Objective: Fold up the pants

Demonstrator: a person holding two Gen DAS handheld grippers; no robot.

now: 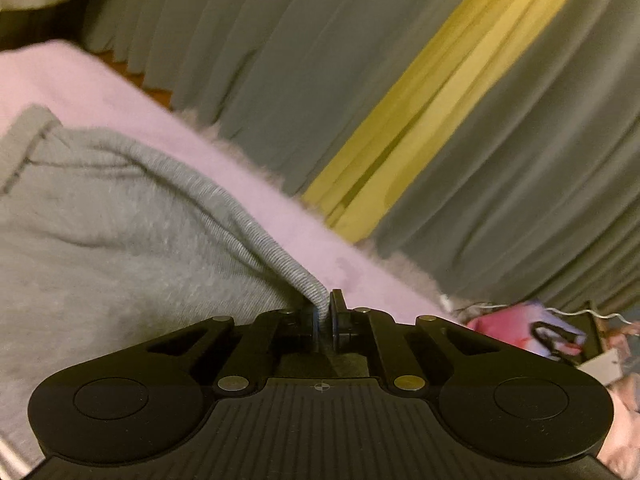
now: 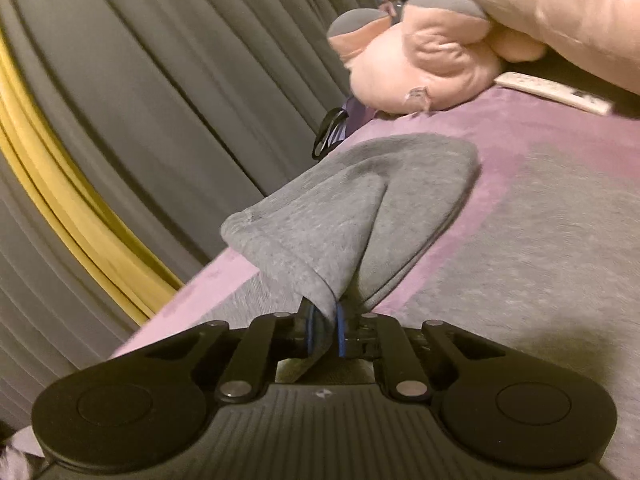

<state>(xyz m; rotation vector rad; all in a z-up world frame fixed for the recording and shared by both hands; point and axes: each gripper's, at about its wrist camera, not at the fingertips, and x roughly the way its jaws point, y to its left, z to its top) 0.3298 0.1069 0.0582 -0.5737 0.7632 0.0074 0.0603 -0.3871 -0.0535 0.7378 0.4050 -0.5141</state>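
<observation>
Left hand-held gripper (image 1: 325,316) pinching waistband (image 1: 224,196), right hand-held gripper (image 2: 323,330) clamping pants (image 2: 360,200) hem ahead, lifting for folding.

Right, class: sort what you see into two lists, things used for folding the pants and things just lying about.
For the job:
grey pants
left gripper, shut on the ribbed hem
right gripper, shut on a fabric edge
pink blanket beneath

Lying about:
pink plush toy
white remote
grey curtain

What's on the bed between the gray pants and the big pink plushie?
Only bare purple blanket. In the right wrist view, that strip separates the gray pants from the pink plushie; nothing else lies on it.
</observation>
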